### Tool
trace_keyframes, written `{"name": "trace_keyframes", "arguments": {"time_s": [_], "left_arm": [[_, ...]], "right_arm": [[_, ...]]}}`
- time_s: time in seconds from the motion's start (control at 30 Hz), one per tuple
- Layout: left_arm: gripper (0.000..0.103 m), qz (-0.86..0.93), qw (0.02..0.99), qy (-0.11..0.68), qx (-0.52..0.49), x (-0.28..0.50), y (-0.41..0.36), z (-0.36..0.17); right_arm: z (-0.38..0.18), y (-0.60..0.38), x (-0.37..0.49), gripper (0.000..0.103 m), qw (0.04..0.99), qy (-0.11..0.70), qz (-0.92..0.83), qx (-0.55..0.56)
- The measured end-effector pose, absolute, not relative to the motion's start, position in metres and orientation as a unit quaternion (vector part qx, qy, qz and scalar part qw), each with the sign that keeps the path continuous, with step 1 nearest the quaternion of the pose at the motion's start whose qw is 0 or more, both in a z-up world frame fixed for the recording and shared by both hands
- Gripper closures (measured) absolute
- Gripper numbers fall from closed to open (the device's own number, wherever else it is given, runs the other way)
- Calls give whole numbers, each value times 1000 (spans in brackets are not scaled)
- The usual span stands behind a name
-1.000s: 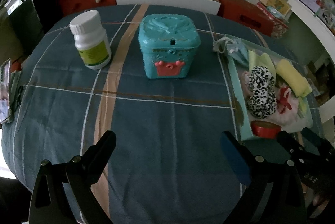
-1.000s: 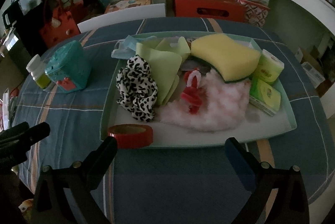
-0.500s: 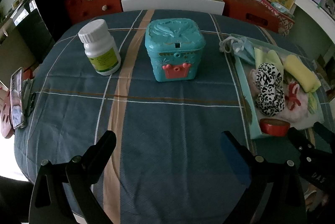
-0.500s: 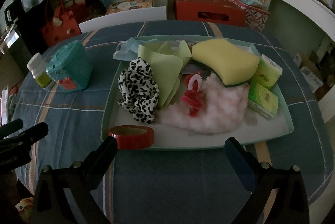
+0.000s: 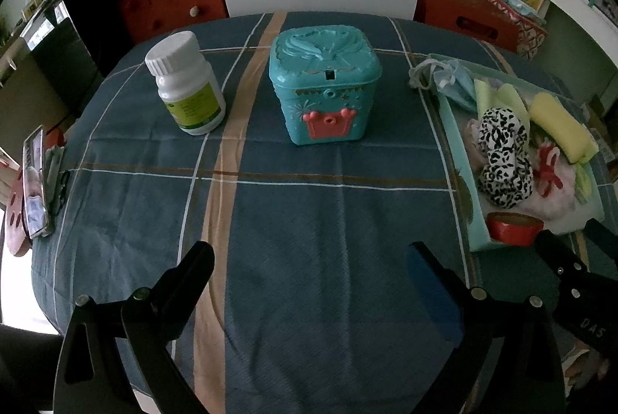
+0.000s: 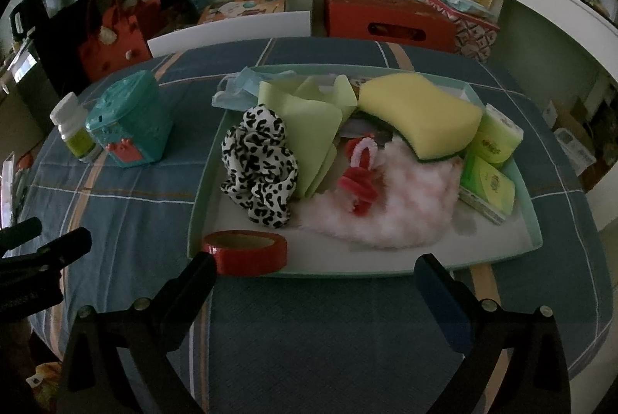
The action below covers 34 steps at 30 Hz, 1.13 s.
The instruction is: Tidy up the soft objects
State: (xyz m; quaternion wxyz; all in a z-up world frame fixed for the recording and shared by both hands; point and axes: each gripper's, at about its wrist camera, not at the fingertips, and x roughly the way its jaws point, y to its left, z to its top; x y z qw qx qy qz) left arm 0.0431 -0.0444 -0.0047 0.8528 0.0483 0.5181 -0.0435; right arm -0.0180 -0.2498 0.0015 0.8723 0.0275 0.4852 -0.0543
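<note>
Left gripper (image 5: 309, 292): fingers spread wide, nothing between them, held low over bare tabletop (image 5: 289, 220). Straight ahead of the fingers stands a teal lidded box (image 5: 326, 89); ahead and to the left of the fingers stands a white pill bottle (image 5: 185, 85). Neither is soft.

Right gripper (image 6: 314, 294): fingers spread wide, nothing between them, stopped just short of the near rim of the tray (image 6: 535, 232). The spread stance suits a bulky, yielding item.

The soft objects lie gathered in the tray, ahead of the right fingers:
- leopard-print scrunchie (image 6: 260, 162), ahead of the left finger;
- green cloth (image 6: 313, 139), beyond the scrunchie, partly under it;
- pink fluffy piece (image 6: 386, 213), centred between the fingers, with a red twisted ornament (image 6: 359, 176) on top;
- yellow sponge (image 6: 419, 114), far side, resting over the pile;
- face mask (image 6: 235, 91), draped over the far left rim.

Two green tissue packs (image 6: 490, 159) sit ahead of the right finger. A red tape roll (image 6: 245, 251) rests on the near rim, almost touching the left finger.

The heap fits either soft objects already collected or a pile awaiting sorting.
</note>
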Motion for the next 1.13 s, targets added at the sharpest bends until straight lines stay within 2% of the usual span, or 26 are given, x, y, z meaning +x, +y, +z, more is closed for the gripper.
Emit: {"name": "trace_keyframes", "arguments": {"time_s": [1.13], "left_arm": [[4,-47,845,530,46,43,-42,-11]], "right_arm": [[0,-249,-17,0,871,487,-55,28]]}}
